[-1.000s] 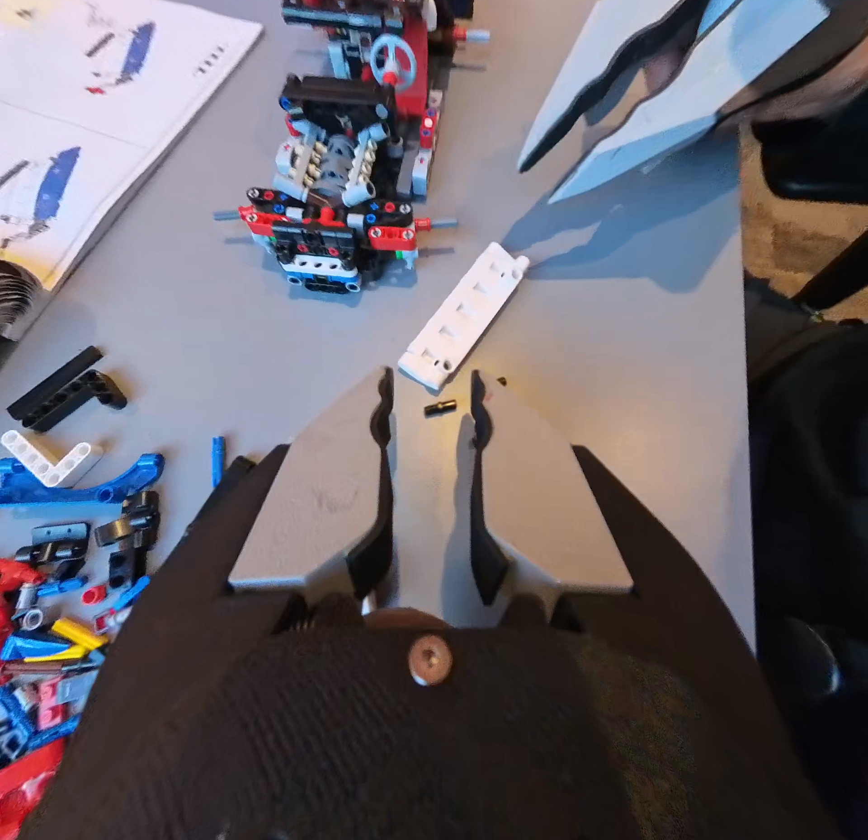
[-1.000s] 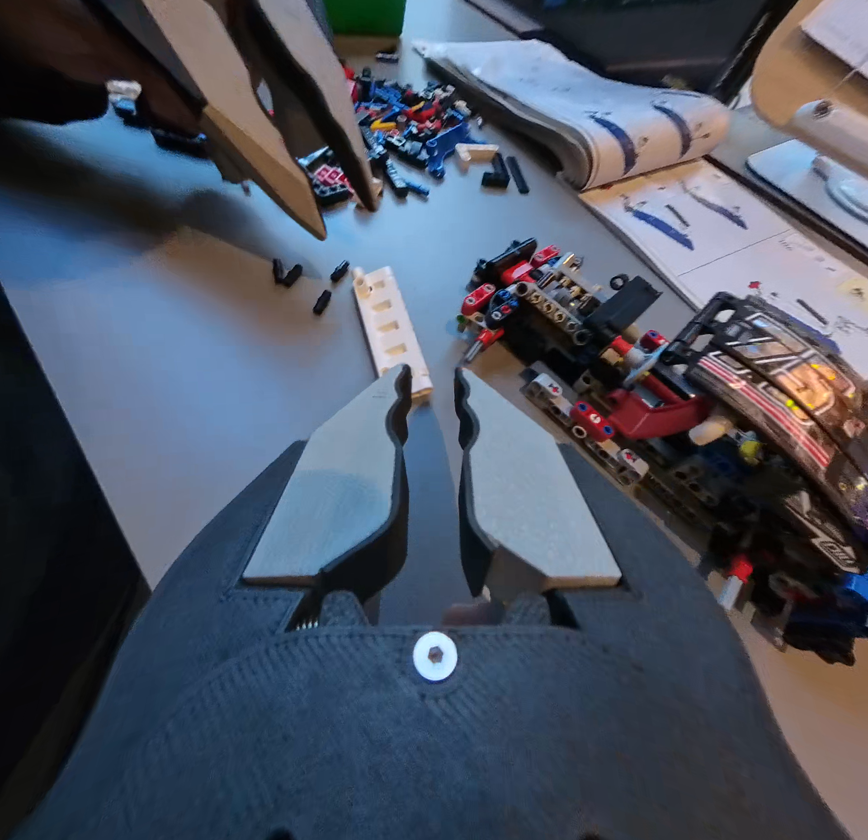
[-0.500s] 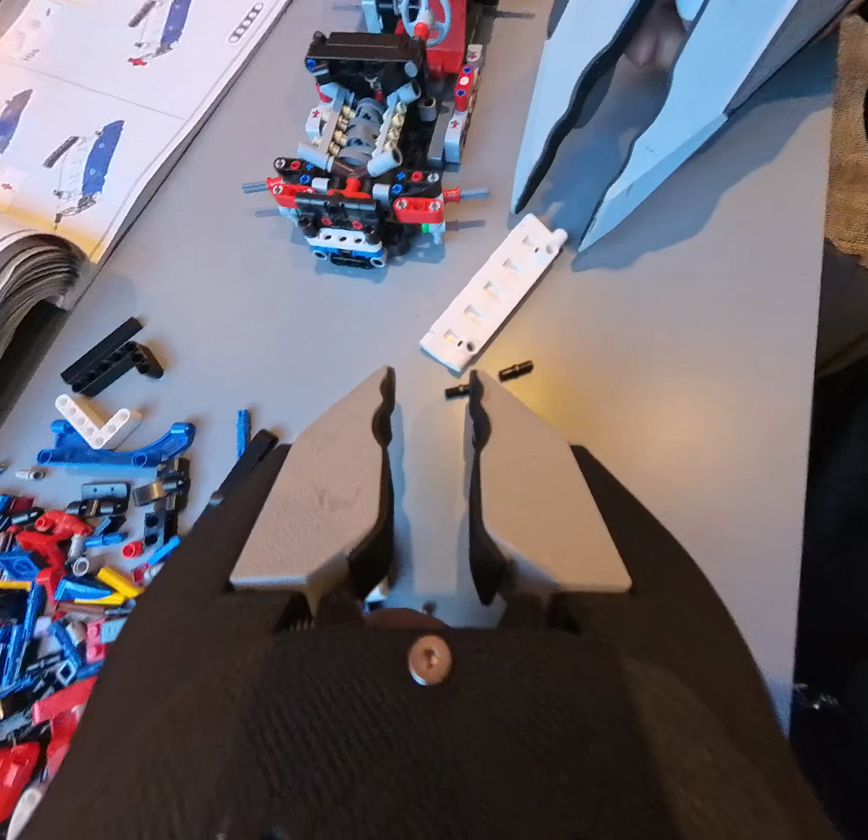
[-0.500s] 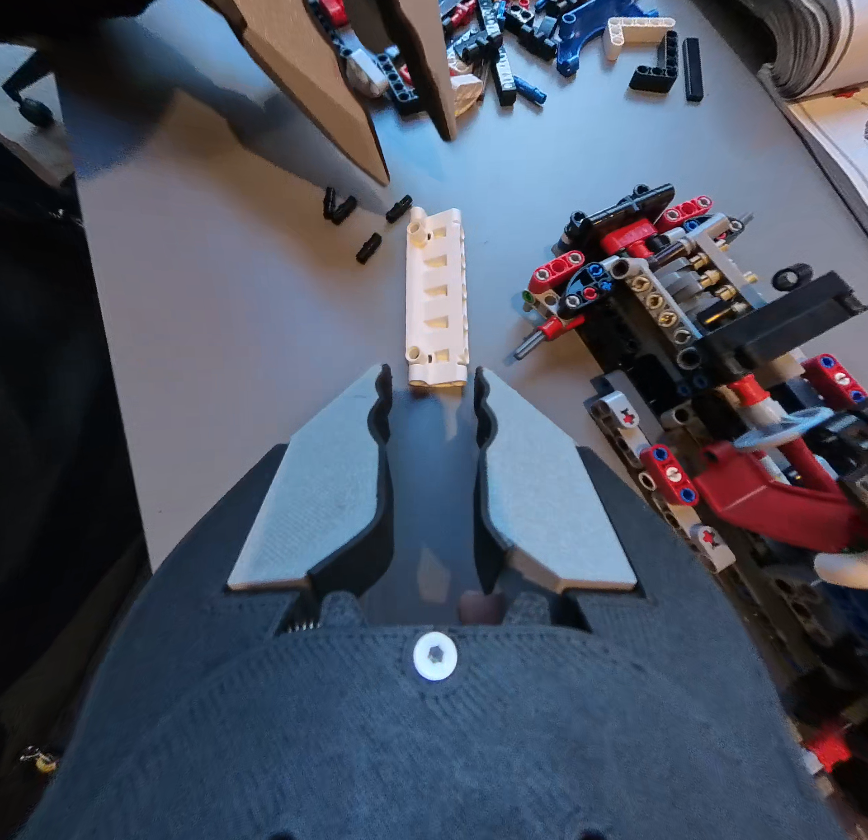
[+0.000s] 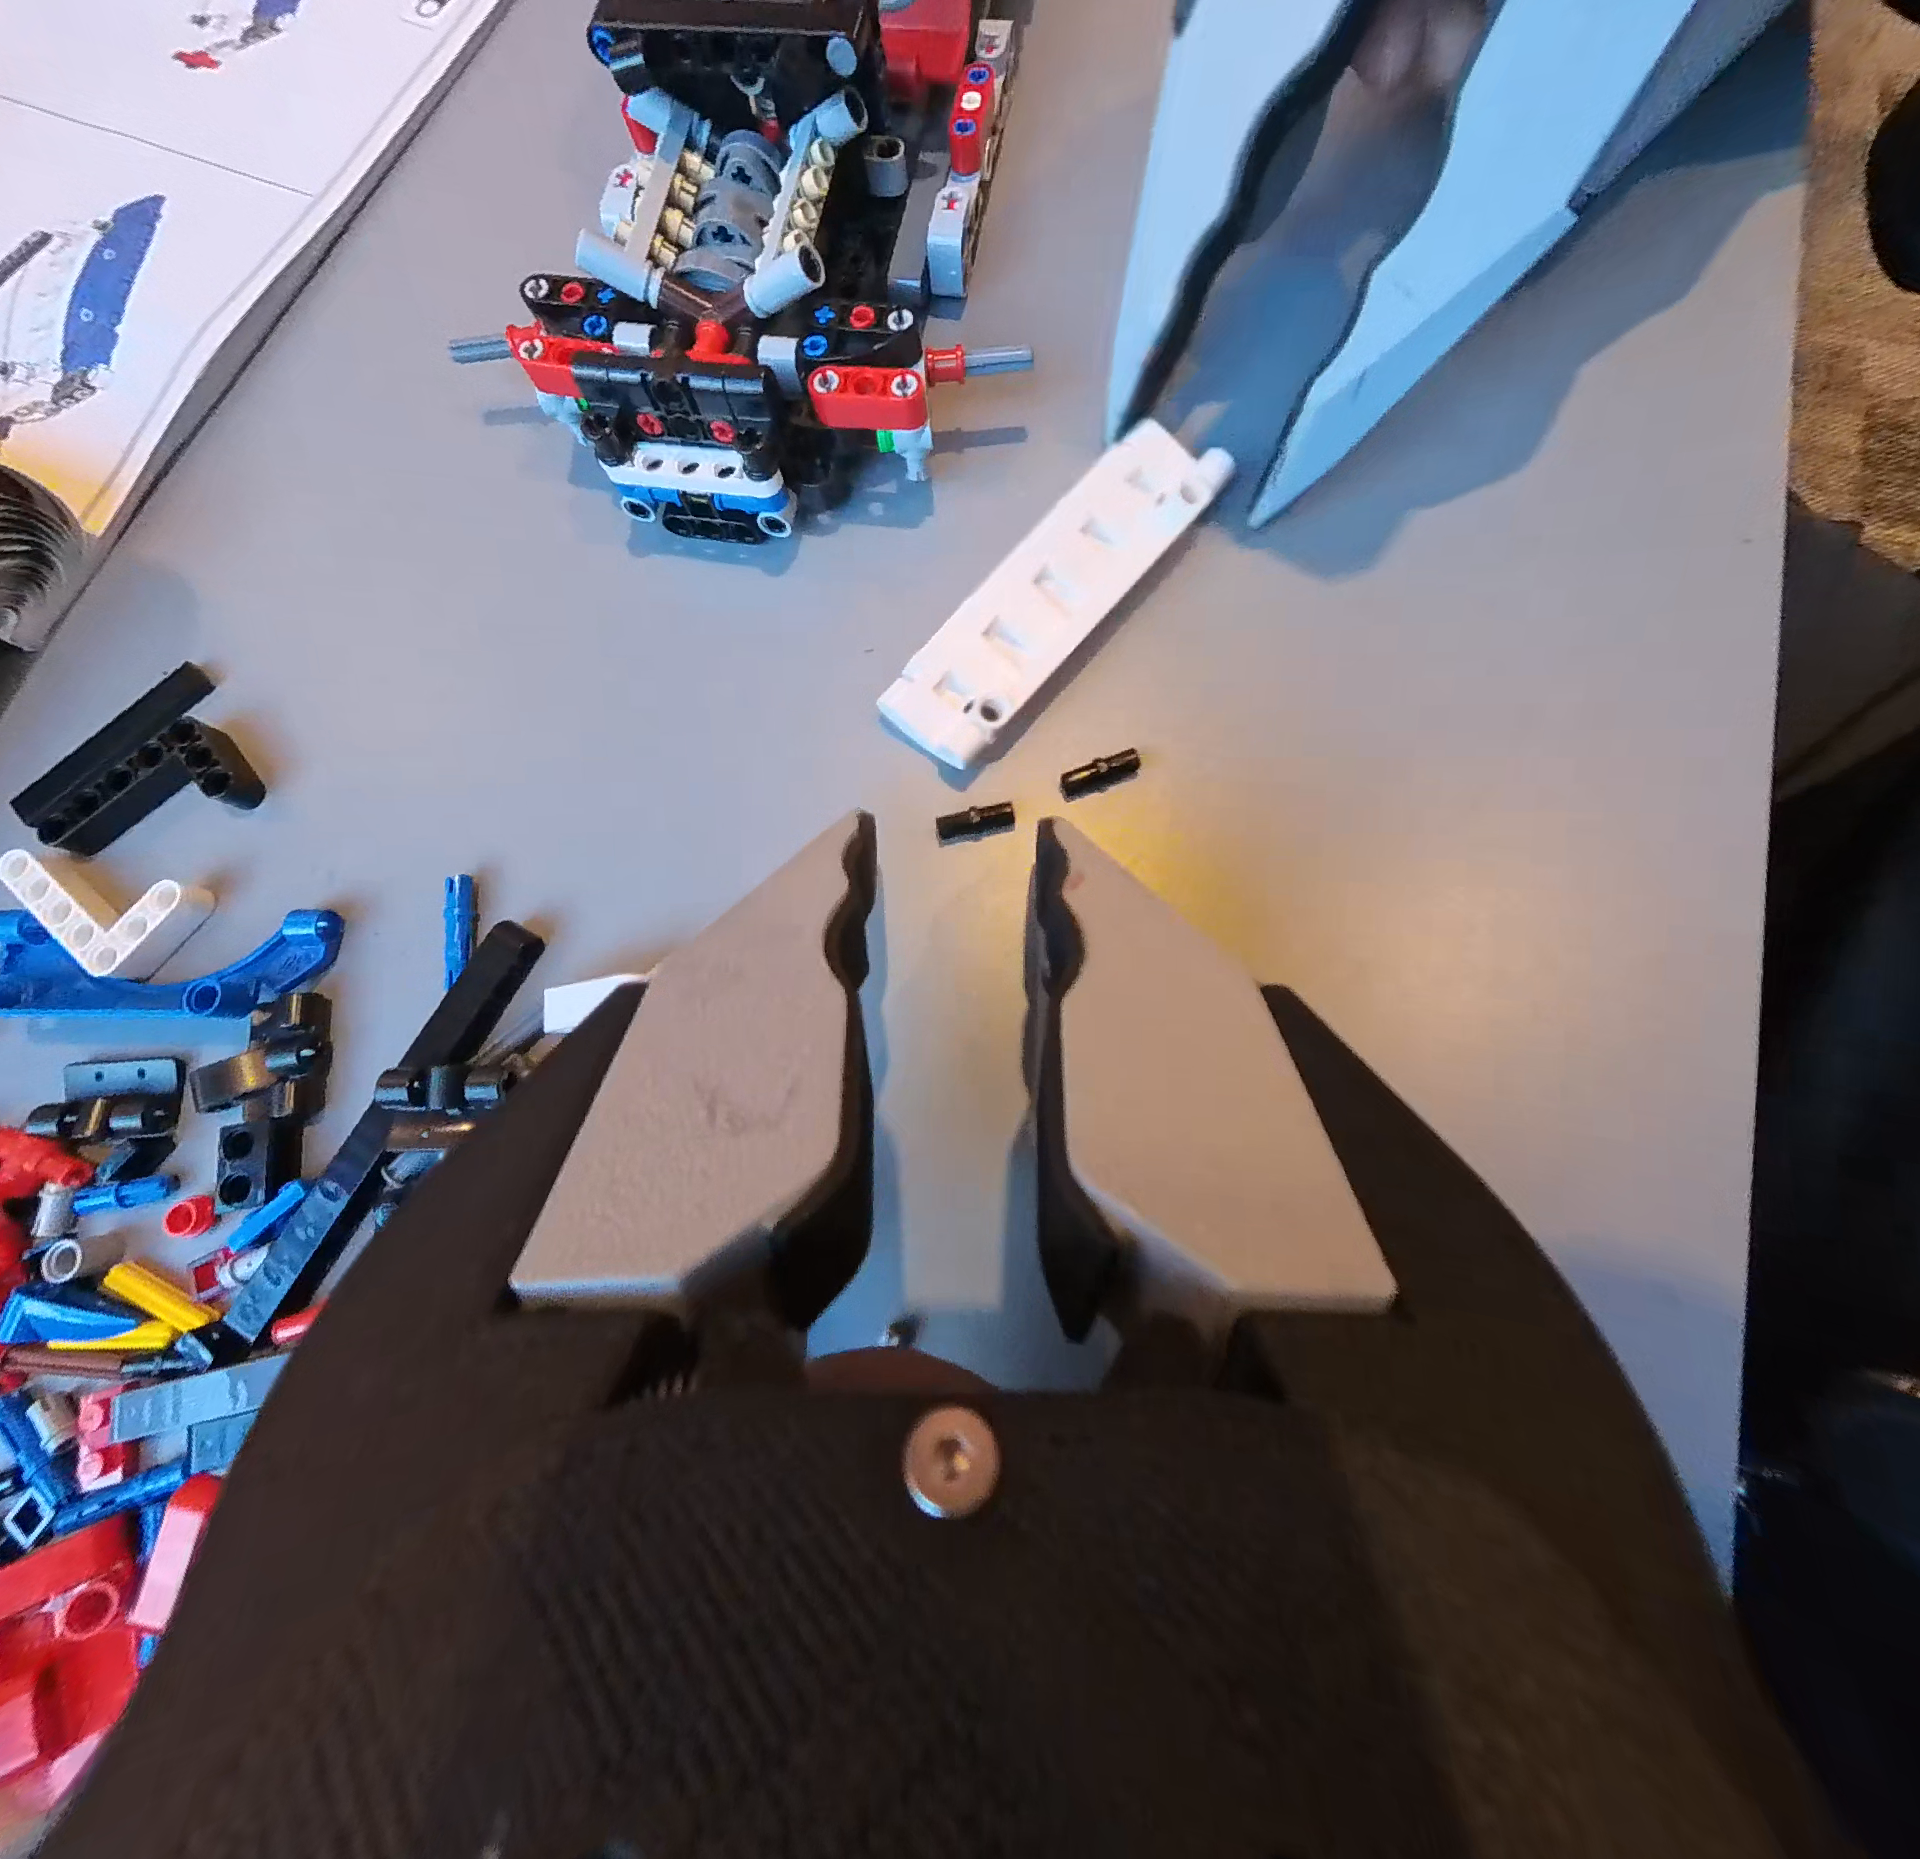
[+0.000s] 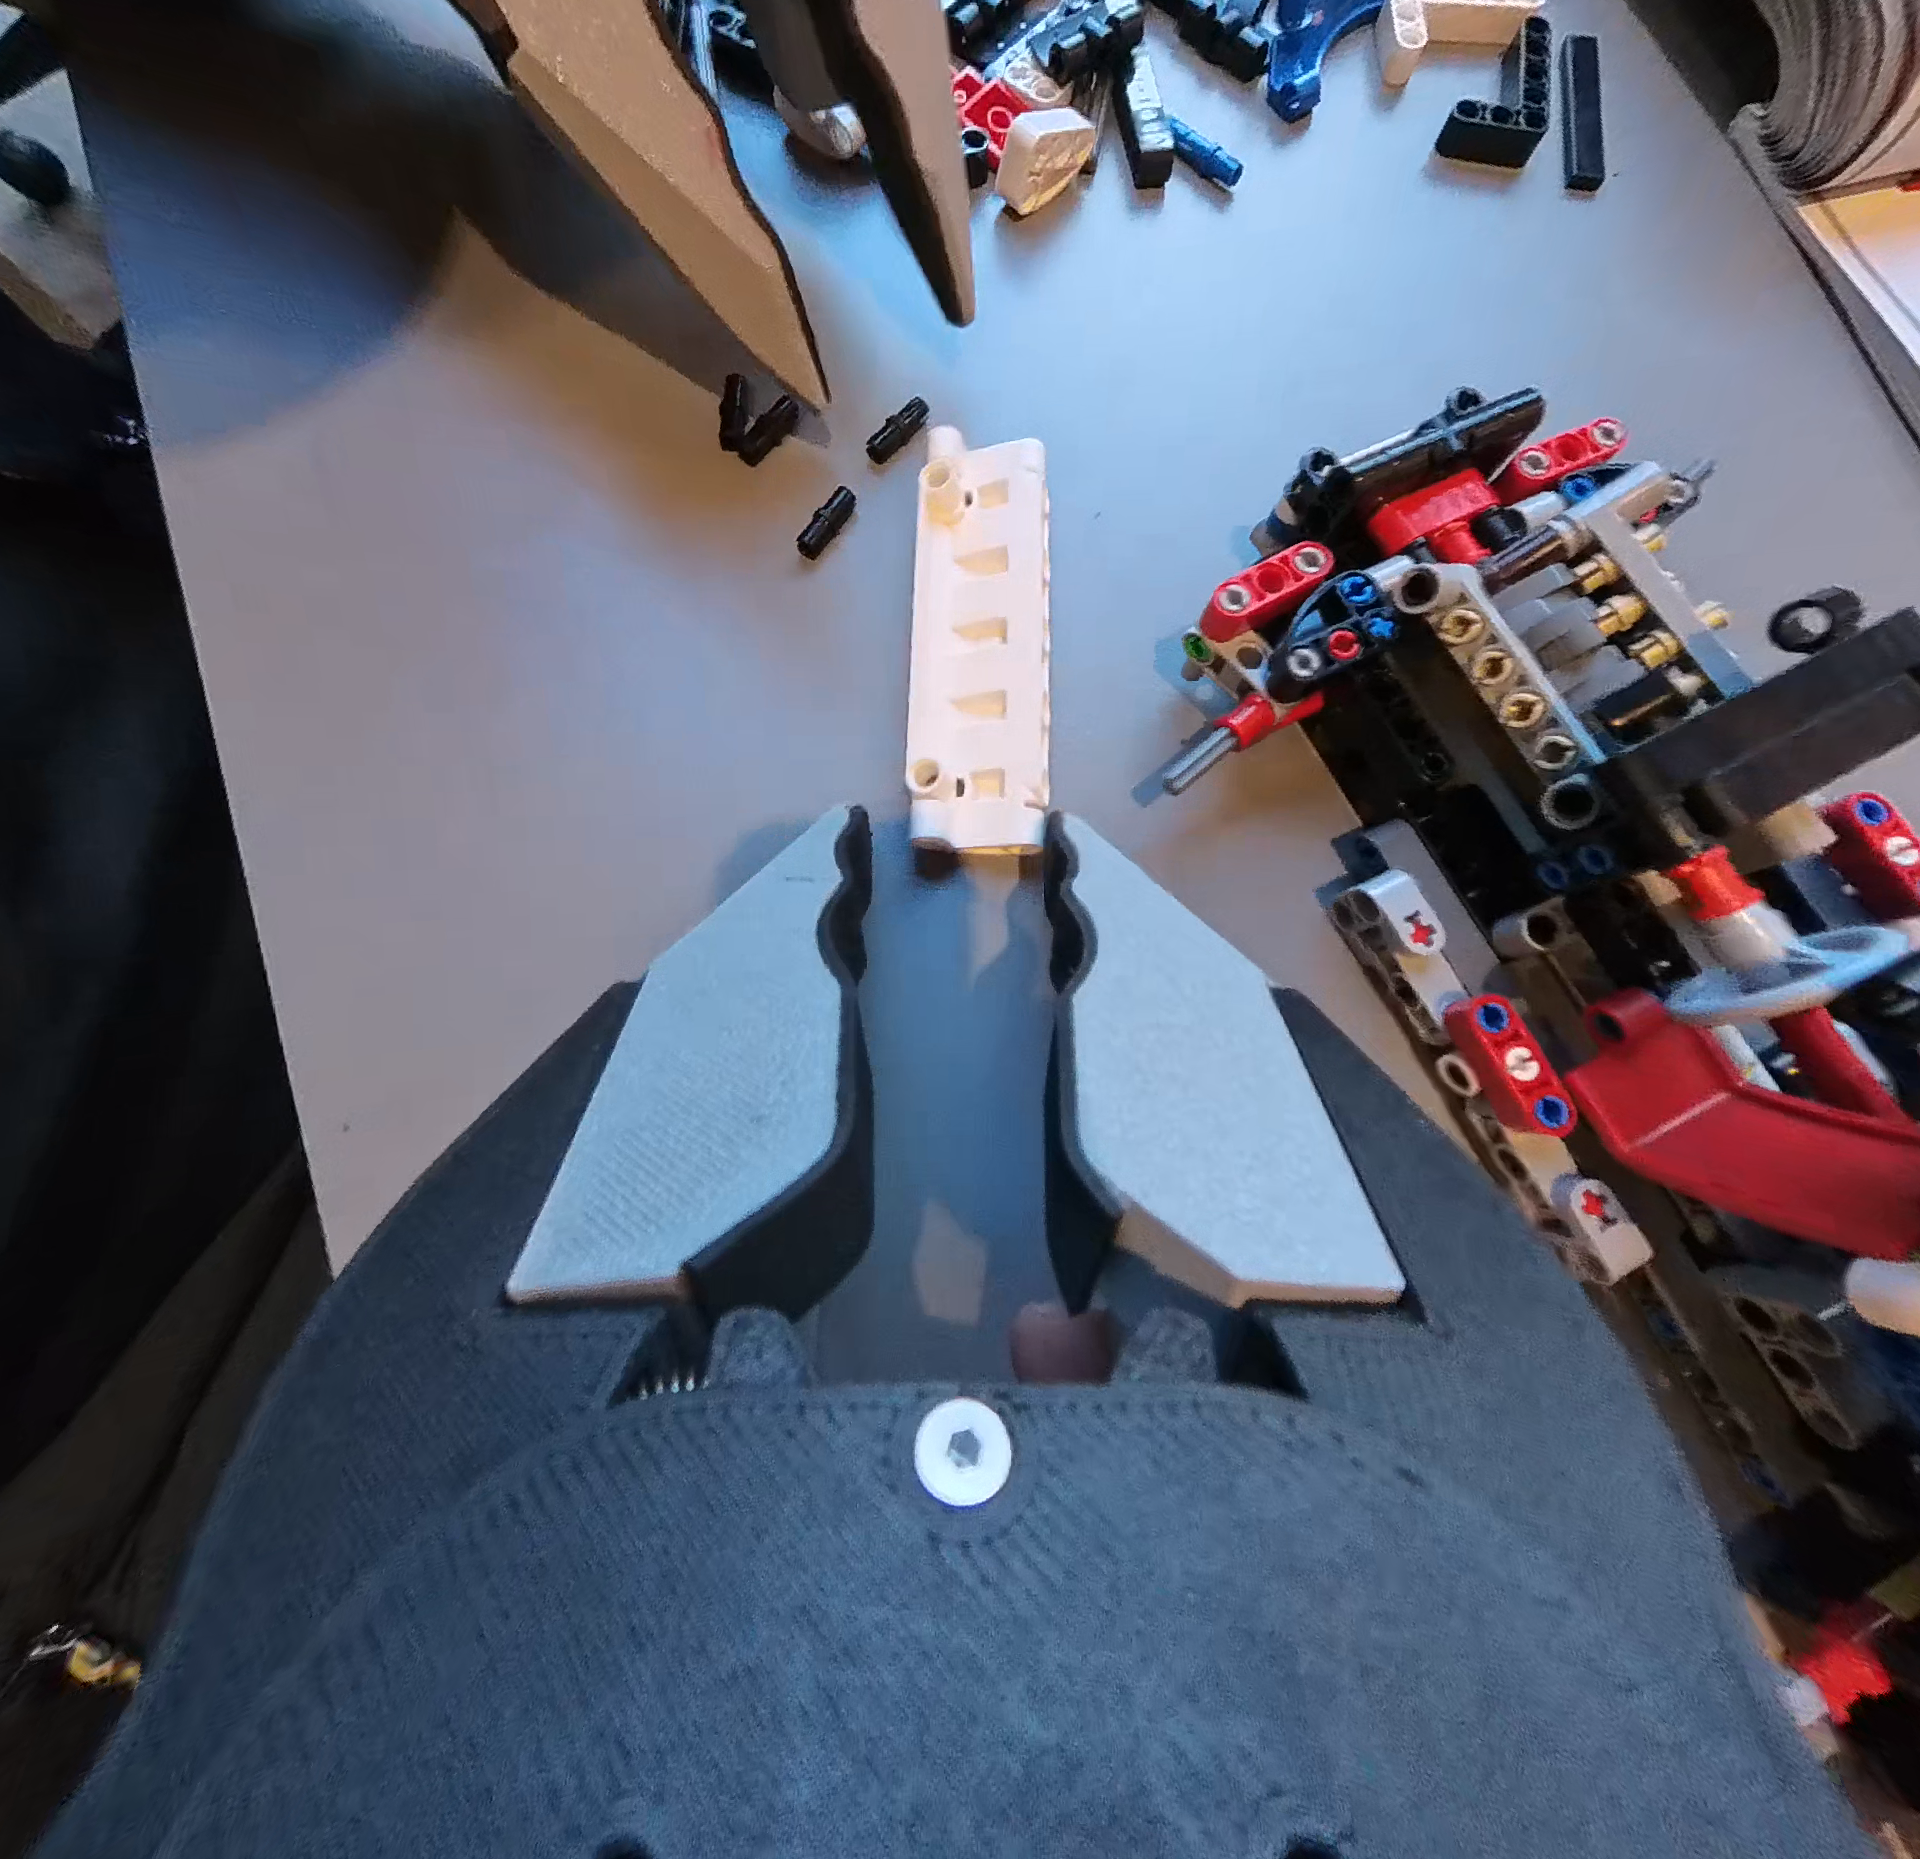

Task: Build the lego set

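**Both grippers spread at either end of the white panel**

On the grey table (image 5: 416, 604) a long white panel (image 5: 1049, 604) lies flat, slotted side up. The right gripper (image 6: 951, 822) is set low at 1 end of it, jaws spread wider than the panel, whose near end sits just between the fingertips without a firm pinch visible. The left gripper (image 5: 951, 833) faces the panel's other end with its jaws parted and nothing between them; a small black pin (image 5: 975, 820) lies on the table just ahead of its tips, and a second black pin (image 5: 1099, 772) rests a little farther right, close to the panel's corner. In the right wrist view 2 more pins (image 6: 753, 425) lie crossed together by the left gripper's finger (4 pins in all).

Beside the panel stands the partly built car chassis (image 5: 727, 282), red, black and grey, with an engine block in its middle. A heap of loose bricks (image 5: 156, 1238) spreads to the left, and an open instruction booklet (image 5: 156, 147) lies beyond it.
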The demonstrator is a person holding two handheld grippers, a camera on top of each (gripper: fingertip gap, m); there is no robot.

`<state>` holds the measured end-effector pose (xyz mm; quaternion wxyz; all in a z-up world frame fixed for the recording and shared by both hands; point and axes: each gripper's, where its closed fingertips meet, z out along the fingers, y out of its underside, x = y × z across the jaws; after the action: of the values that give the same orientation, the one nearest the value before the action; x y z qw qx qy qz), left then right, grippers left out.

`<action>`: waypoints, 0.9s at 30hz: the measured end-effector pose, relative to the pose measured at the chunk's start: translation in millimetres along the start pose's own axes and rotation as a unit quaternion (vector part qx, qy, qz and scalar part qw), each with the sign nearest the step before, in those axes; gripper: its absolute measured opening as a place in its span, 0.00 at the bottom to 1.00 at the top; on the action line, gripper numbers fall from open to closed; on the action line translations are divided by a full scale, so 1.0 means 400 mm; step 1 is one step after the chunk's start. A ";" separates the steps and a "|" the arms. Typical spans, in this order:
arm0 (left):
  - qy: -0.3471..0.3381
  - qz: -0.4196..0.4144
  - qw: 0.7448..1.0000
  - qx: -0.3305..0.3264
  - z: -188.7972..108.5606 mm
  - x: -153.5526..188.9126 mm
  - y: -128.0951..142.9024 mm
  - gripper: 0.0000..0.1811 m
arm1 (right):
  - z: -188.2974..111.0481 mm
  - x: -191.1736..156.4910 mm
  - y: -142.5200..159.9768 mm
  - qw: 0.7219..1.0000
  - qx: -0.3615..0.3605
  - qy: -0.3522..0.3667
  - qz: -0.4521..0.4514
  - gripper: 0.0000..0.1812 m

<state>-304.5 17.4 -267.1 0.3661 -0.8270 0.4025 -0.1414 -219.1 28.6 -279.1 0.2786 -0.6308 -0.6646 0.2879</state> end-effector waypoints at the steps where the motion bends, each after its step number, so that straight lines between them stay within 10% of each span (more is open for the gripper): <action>1: -0.001 0.001 1.000 0.001 -0.001 0.001 -0.001 0.15 | -0.002 -0.016 0.003 1.000 -0.003 -0.010 0.000 0.17; 27: 0.048 -0.013 0.998 0.033 -0.080 0.132 0.049 0.15 | 0.018 -0.258 -0.107 0.990 0.066 -0.122 -0.030 0.17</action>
<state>-298.5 -46.9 -262.3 0.3715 -0.8119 0.4040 -0.1989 -248.4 -76.5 -253.5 0.2446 -0.5511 -0.6918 0.3973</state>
